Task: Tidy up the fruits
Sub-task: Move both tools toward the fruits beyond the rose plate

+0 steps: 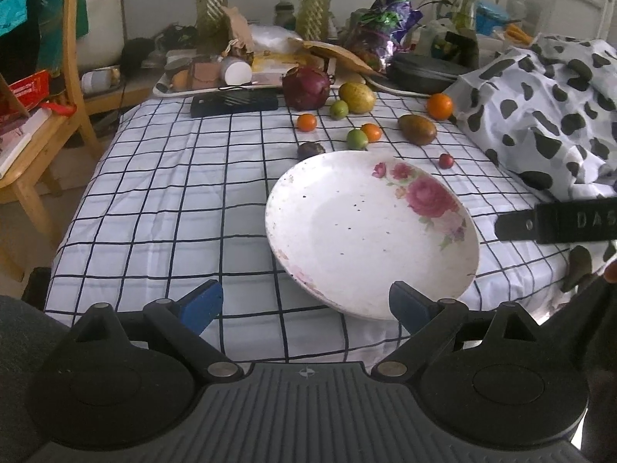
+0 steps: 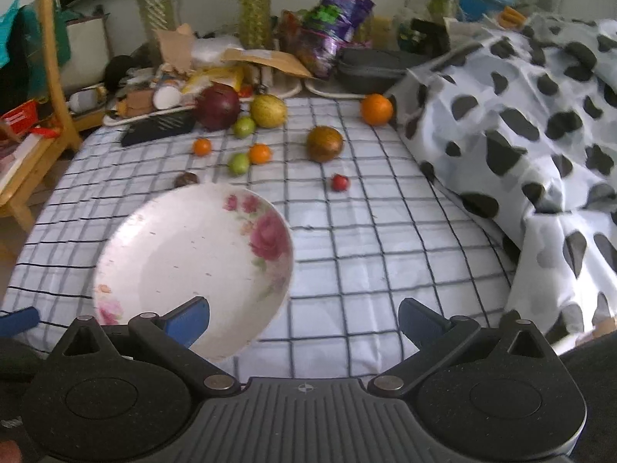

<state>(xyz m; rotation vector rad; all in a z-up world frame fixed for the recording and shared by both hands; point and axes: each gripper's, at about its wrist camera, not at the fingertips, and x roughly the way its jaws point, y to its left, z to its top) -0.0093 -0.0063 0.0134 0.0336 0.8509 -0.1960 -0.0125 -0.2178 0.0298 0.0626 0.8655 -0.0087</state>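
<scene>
Both claws released — left claw [image 1: 304, 305] and right claw [image 2: 304, 320] hover near the empty floral plate [image 1: 347, 231]. Fruits lie scattered beyond it on the checked surface [image 1: 173, 193]. Nearest cherry-red fruit [image 2: 340, 182] suits the right claw — centre, pinch gently.

Open checked cloth [image 1: 162, 208] is left free left of the plate [image 1: 327, 231]. Beyond the plate the way is blocked by scattered fruit [image 1: 364, 133], and on the right by the spotted blanket [image 1: 540, 115].
</scene>
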